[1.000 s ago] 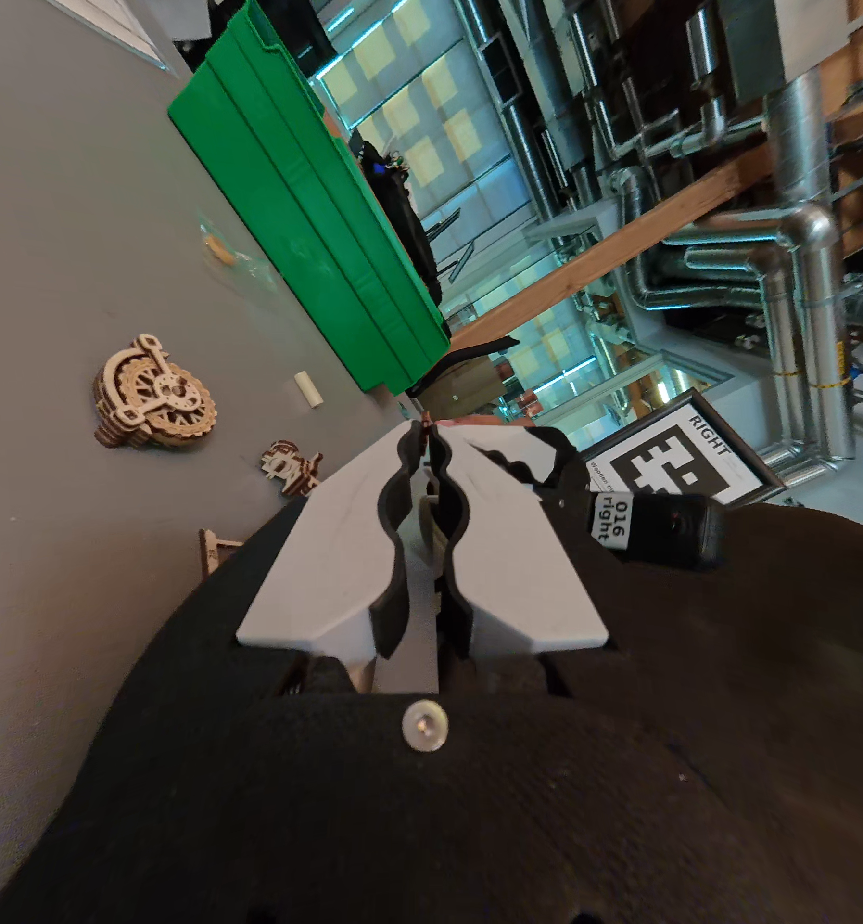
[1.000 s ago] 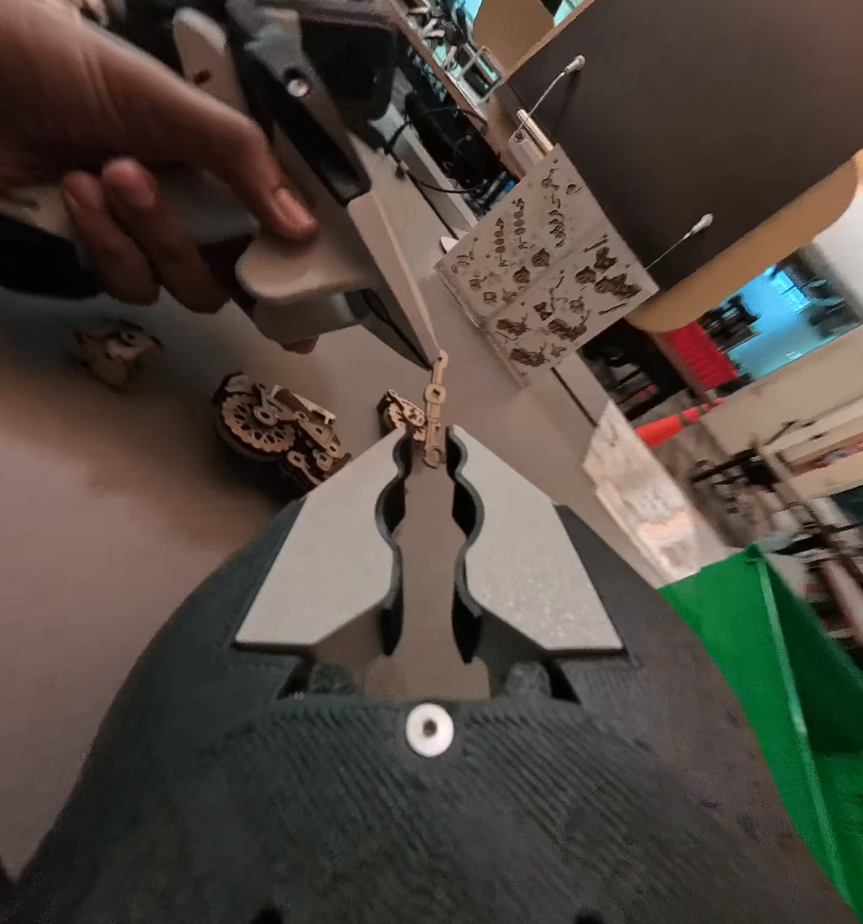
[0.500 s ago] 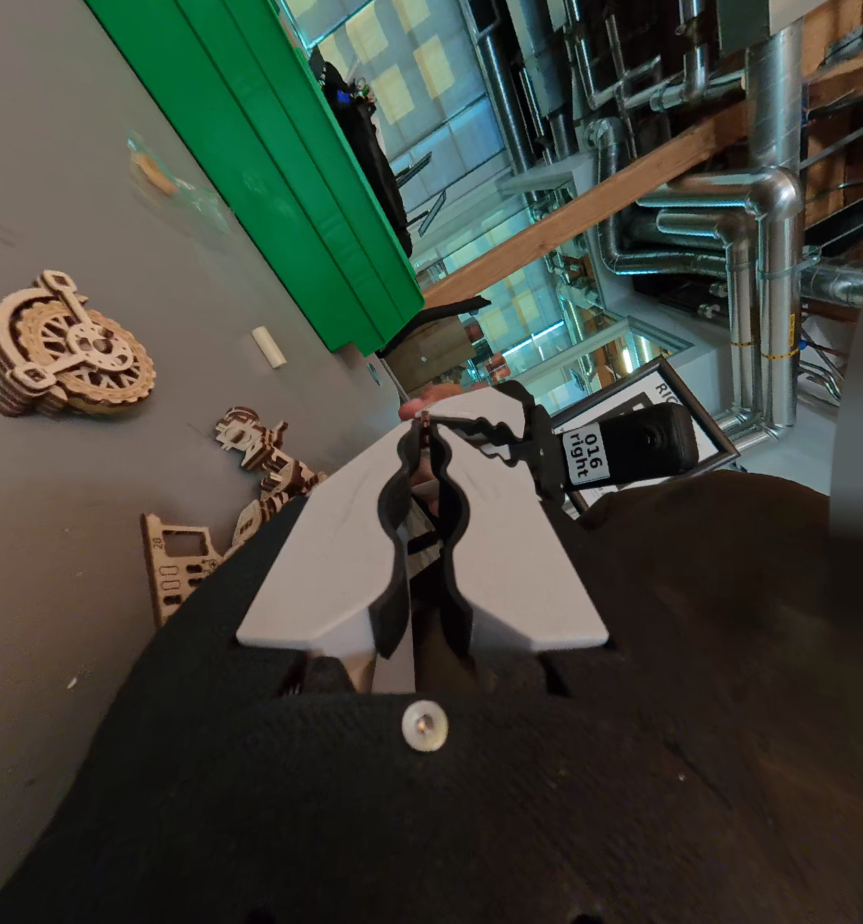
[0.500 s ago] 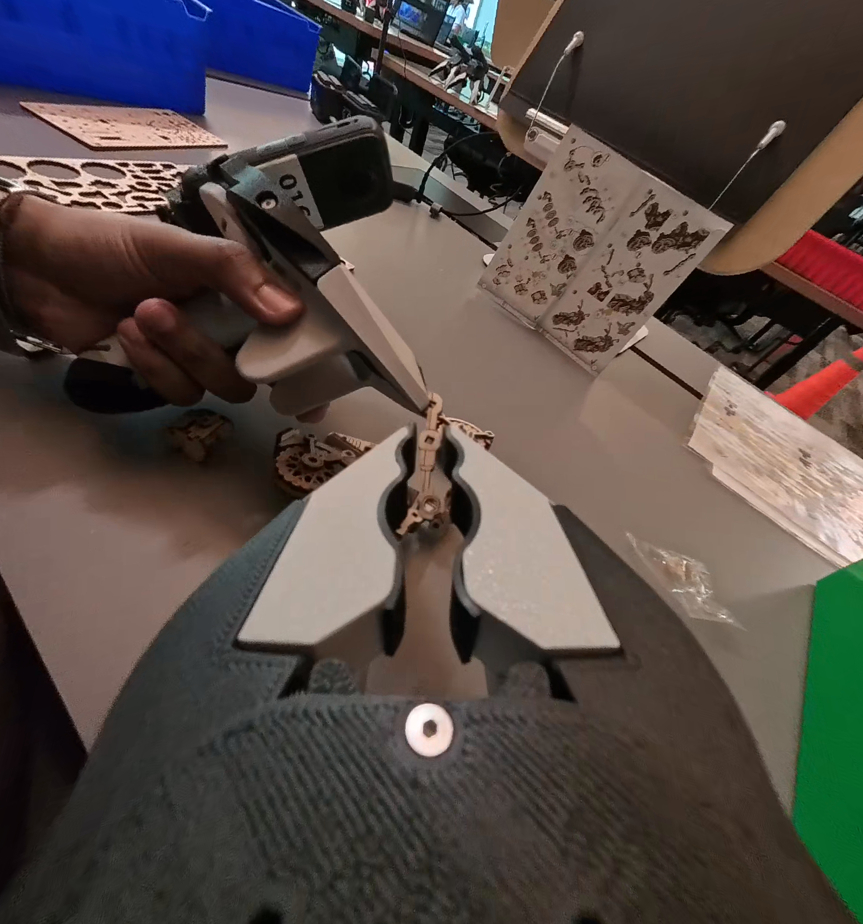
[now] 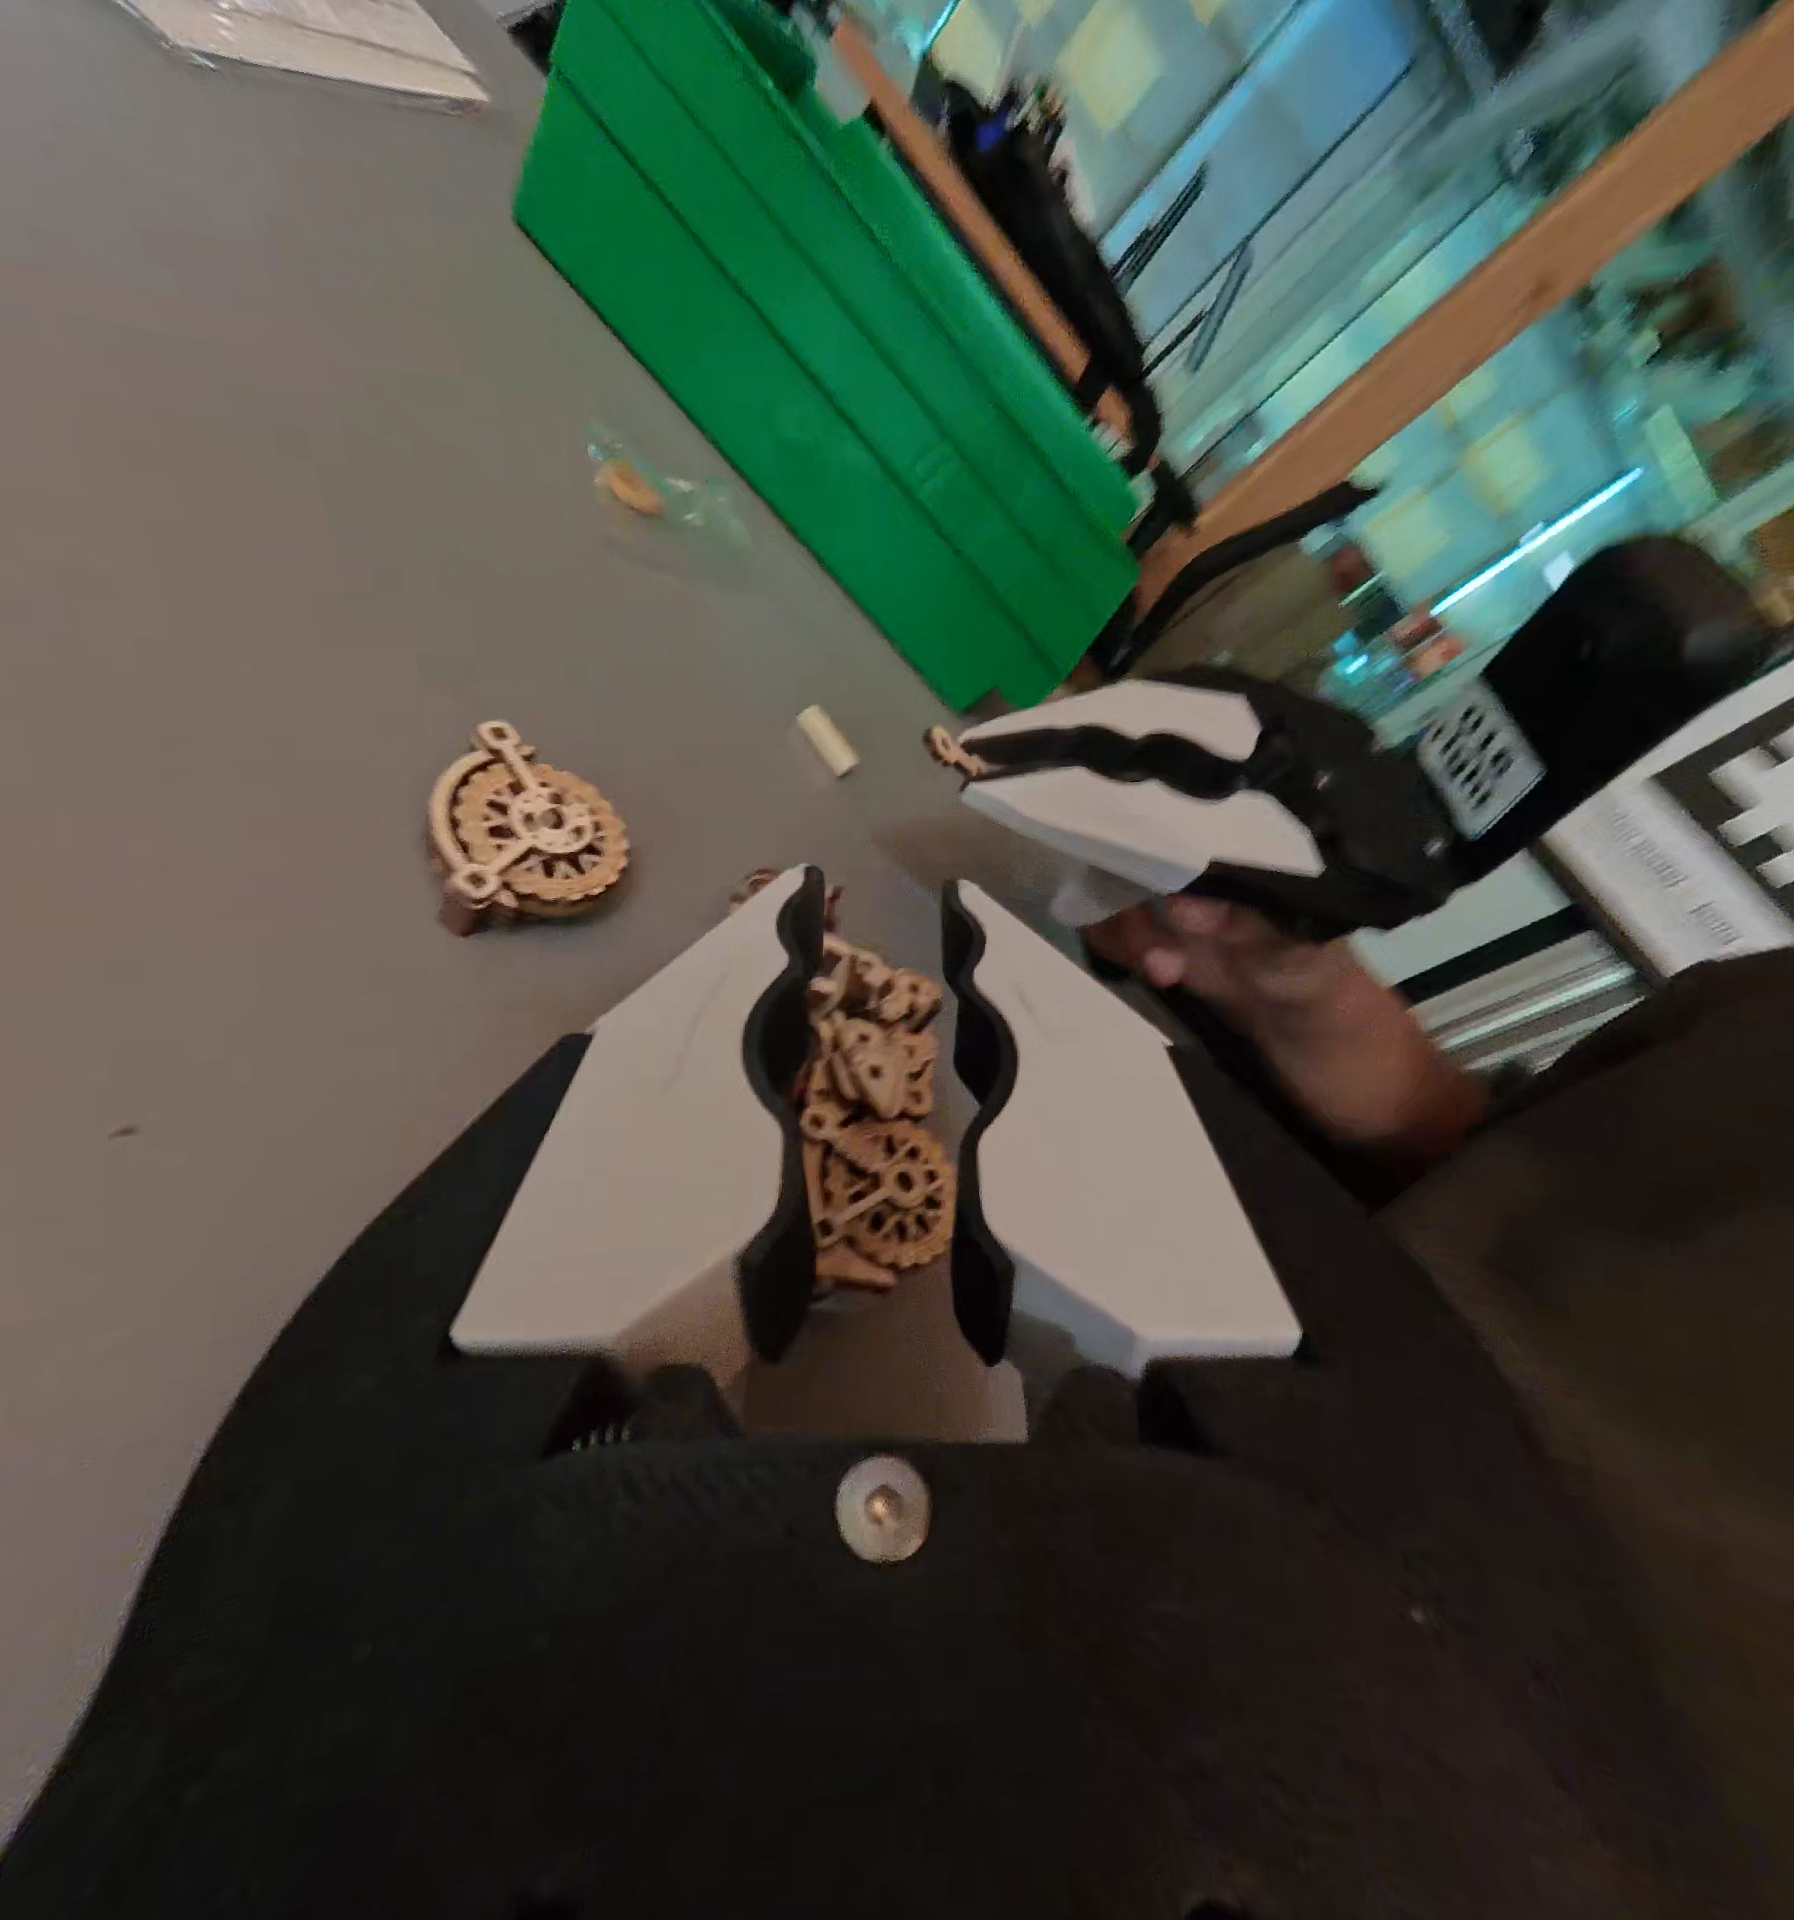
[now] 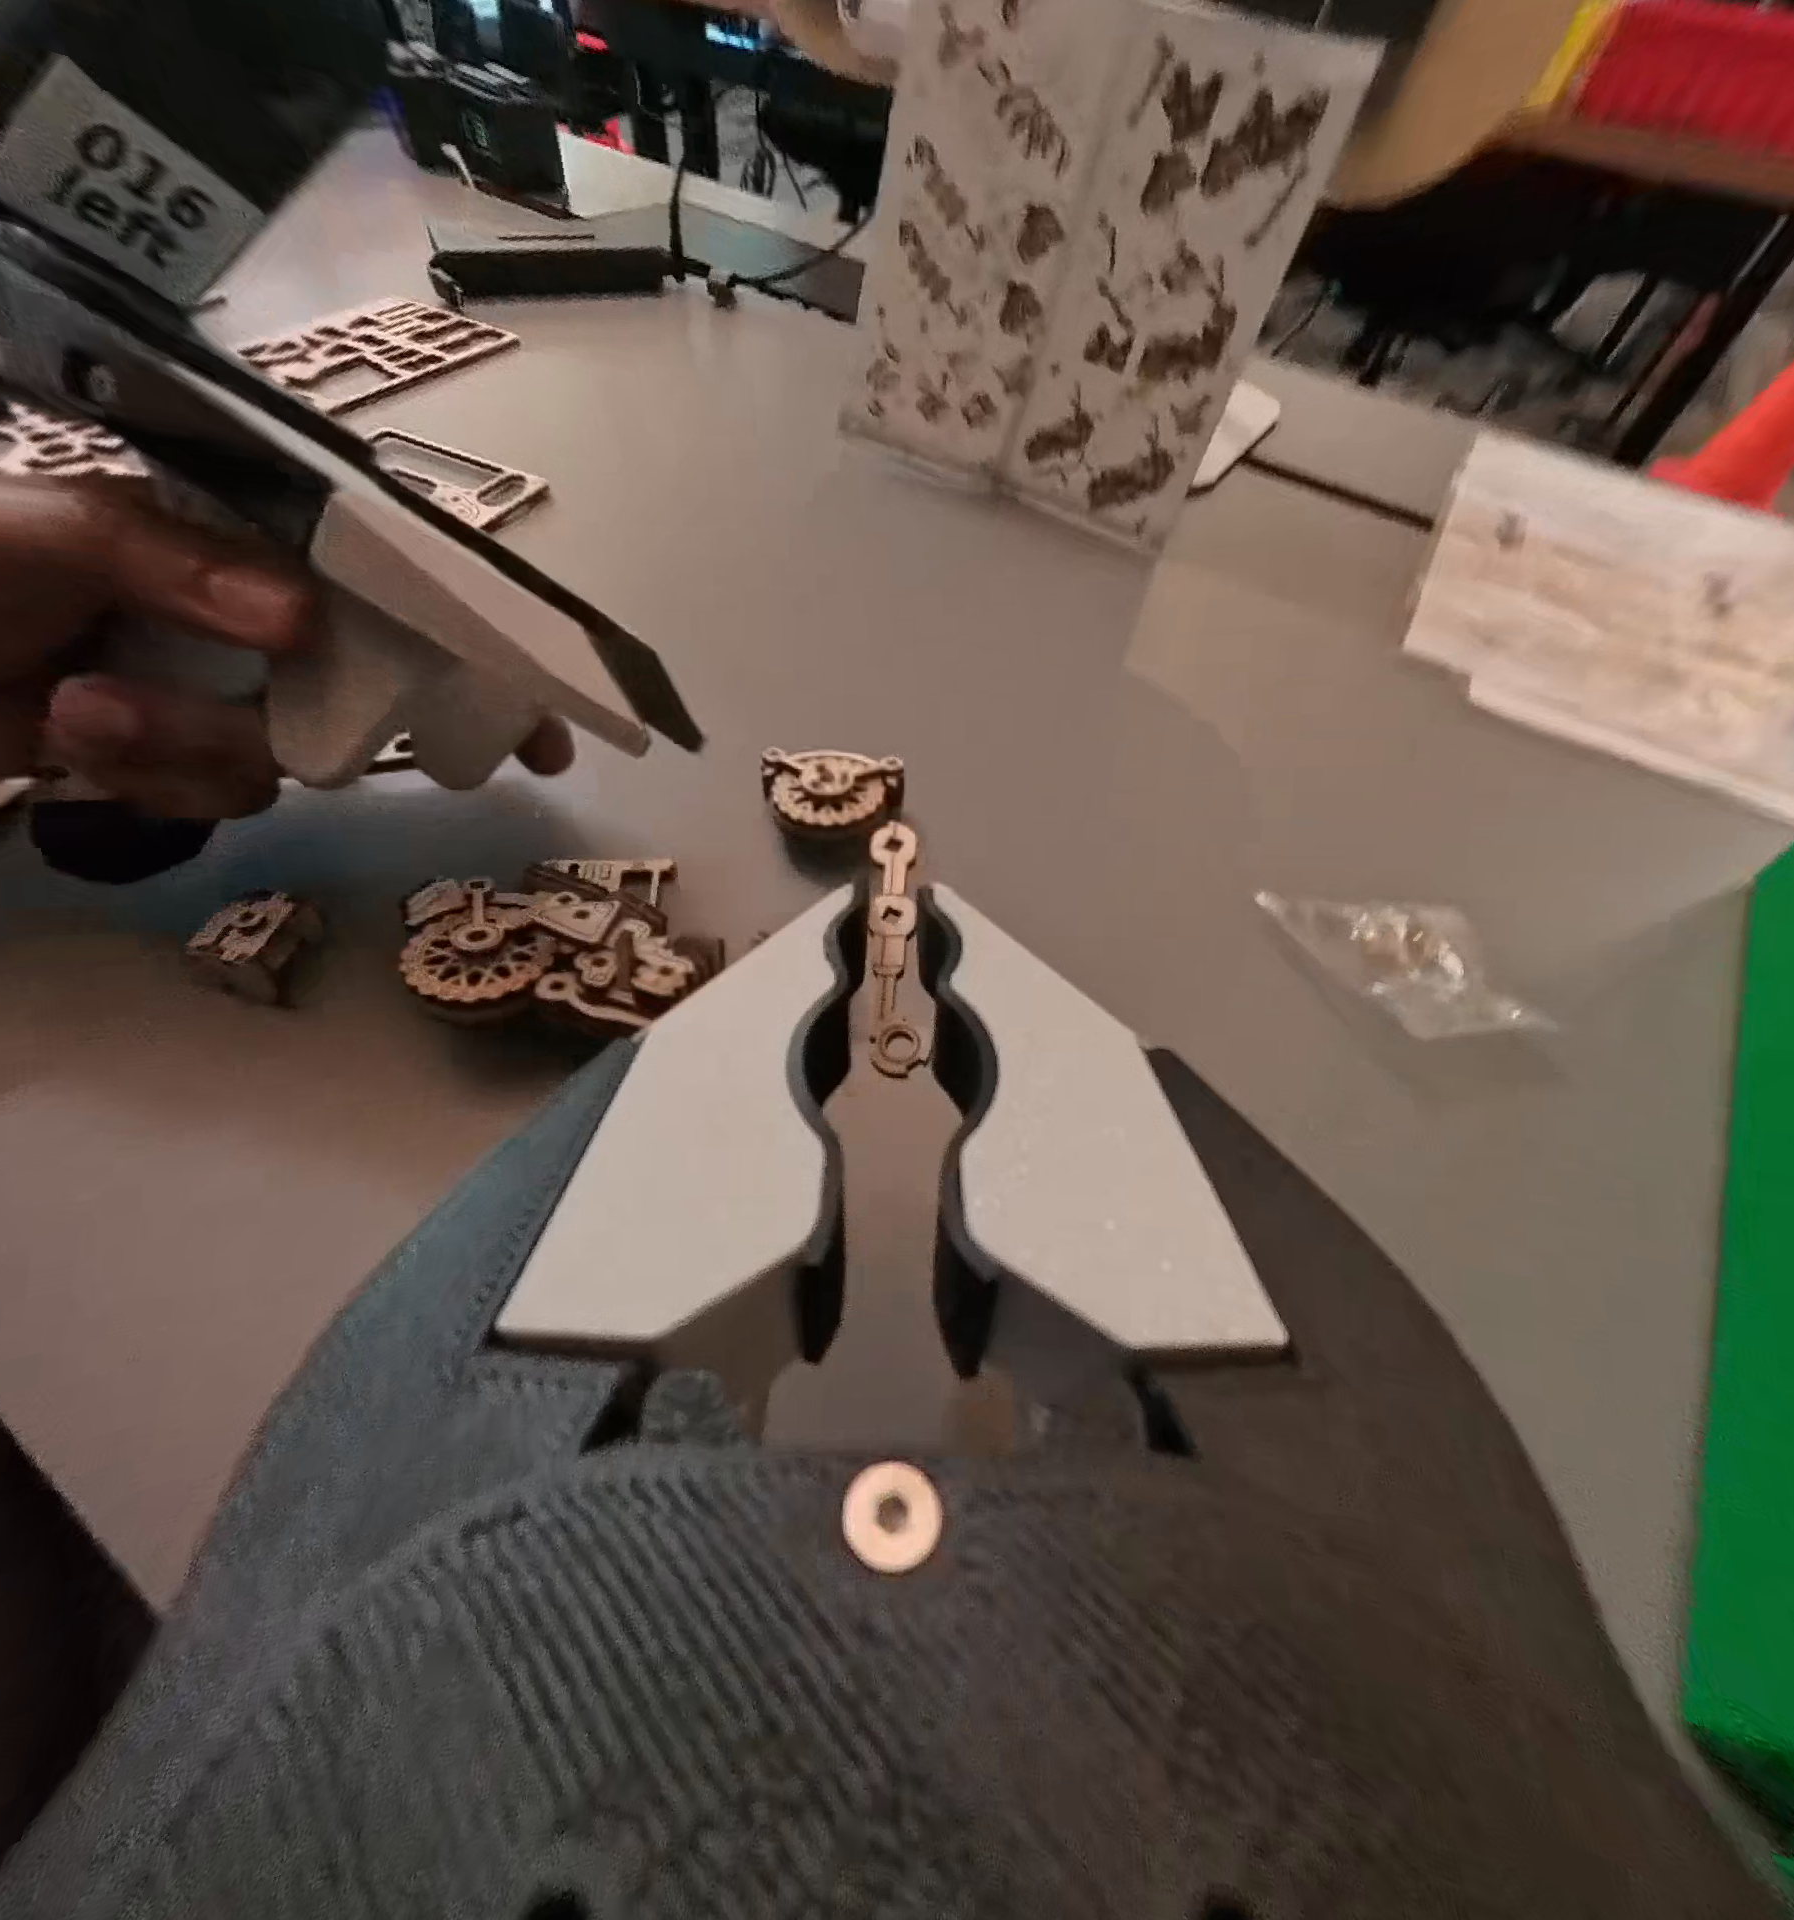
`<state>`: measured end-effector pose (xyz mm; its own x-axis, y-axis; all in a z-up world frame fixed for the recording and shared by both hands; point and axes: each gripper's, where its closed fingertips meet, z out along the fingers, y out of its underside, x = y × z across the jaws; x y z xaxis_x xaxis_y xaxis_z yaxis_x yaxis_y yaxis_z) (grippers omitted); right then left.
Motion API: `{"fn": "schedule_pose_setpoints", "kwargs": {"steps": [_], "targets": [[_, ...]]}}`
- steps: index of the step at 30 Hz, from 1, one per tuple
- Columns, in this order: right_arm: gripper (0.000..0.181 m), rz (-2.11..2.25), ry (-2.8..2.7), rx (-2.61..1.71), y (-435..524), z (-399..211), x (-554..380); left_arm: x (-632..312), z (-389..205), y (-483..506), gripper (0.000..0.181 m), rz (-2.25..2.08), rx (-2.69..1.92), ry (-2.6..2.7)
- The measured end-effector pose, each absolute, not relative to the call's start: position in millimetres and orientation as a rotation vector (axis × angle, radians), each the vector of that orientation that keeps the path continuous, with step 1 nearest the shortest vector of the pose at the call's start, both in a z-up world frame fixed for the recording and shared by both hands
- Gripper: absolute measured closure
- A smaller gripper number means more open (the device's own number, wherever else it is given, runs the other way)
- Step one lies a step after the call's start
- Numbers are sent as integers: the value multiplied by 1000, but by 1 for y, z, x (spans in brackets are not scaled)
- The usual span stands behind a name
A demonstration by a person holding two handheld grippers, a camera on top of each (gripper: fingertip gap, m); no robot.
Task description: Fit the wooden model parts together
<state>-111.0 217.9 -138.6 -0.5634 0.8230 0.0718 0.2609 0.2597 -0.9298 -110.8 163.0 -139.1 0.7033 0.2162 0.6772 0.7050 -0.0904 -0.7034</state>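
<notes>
My right gripper (image 6: 893, 899) is shut on a thin wooden link (image 6: 891, 940) that sticks out past its tips. It also shows in the left wrist view (image 5: 976, 764), above the table, with the link's end (image 5: 943, 744) showing at its tip. My left gripper (image 5: 880, 888) is open and empty, low over a wooden gear assembly (image 5: 872, 1122) that lies on the grey table between its fingers. In the right wrist view the left gripper (image 6: 664, 717) hovers above and left of that assembly (image 6: 550, 951). A round wooden gear part (image 5: 524, 826) lies apart (image 6: 833, 790).
A green bin (image 5: 820, 364) stands at the table's far side (image 6: 1786, 1247). A small white peg (image 5: 827, 740), a clear bag of bits (image 6: 1402, 961), a small wooden piece (image 6: 249, 940), cut-out wooden sheets (image 6: 384, 348), an upright instruction sheet (image 6: 1080, 260) and papers (image 6: 1641, 644) surround the work spot. The small wooden piece (image 6: 249, 940) sits 11 cm or so from the ends of my left fingers.
My left gripper has let go of the link, opened and dropped down over the gear assembly. My right gripper keeps the link and has drawn away from the left one.
</notes>
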Motion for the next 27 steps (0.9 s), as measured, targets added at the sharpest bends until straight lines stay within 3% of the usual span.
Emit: {"fn": "schedule_pose_setpoints", "kwargs": {"steps": [6,27], "targets": [[174,1302,-2089,-1114,216,-159,-107,-103,-179,151,146,-402,-1928,-725],[174,1430,-2142,-1230,210,-166,-108,-80,-174,162,139,-590,-1880,-676]]}}
